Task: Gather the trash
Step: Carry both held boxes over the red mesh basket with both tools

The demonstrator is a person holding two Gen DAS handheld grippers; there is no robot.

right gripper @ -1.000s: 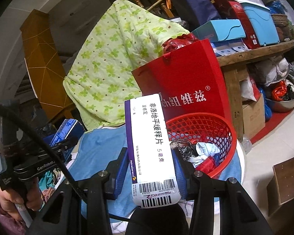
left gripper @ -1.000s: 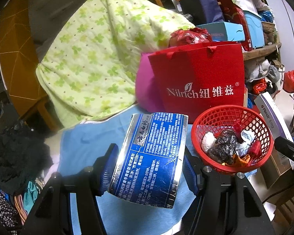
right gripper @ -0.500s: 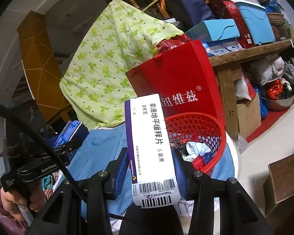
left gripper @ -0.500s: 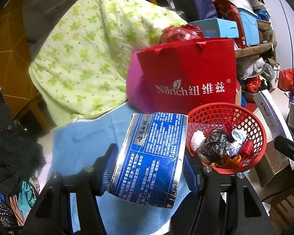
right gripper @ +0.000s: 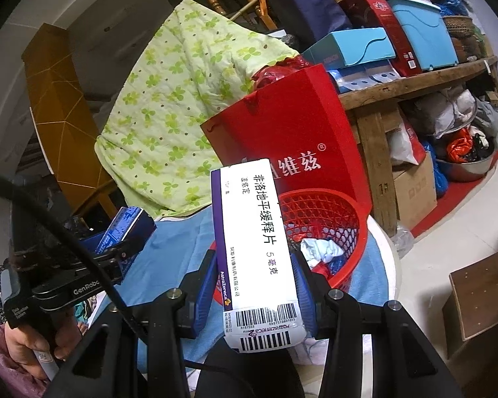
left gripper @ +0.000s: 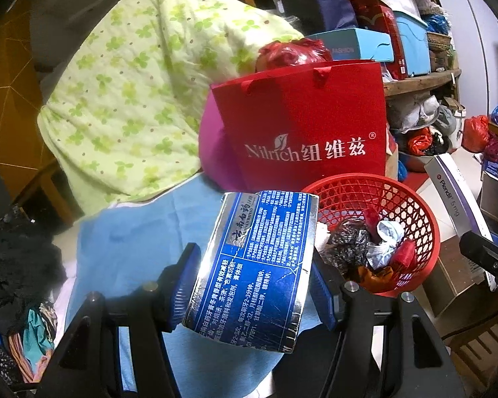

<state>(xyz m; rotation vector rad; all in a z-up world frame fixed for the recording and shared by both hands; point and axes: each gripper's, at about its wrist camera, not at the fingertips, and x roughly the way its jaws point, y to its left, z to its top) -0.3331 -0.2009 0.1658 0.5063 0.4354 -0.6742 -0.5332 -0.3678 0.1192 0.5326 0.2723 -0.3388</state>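
The toothpaste box (left gripper: pixel 252 268), blue and silver and crumpled, sits clamped between the 2 blue pads of the left tongs (left gripper: pixel 254 293) in the left wrist view, its long side running forward and up past the fingertips. Its far end reaches to just beside the near rim of the red basket (left gripper: pixel 425 215), which stands ahead and to the right on a blue cloth (left gripper: pixel 132 238) over the bench. The basket holds crumpled wrappers and plastic bags (left gripper: pixel 358 243). Behind the basket stands a red paper bag (left gripper: pixel 308 126), and behind that a green flowered quilt (left gripper: pixel 132 99). At the right edge, the medicine box (left gripper: pixel 455 195) shows, tilted, near the basket's right side.

In the right wrist view, the right tongs (right gripper: pixel 254 290) grip the white and purple medicine box (right gripper: pixel 255 232) by its 2 long sides; it stands nearly upright, its barcode end toward the camera. The box covers the left part of the red basket (right gripper: pixel 332 212), which lies just ahead. At the left, the person's left hand (right gripper: pixel 26 341) holds the left tongs (right gripper: pixel 116 252), closed on the toothpaste box (right gripper: pixel 123 229), well left of the basket.
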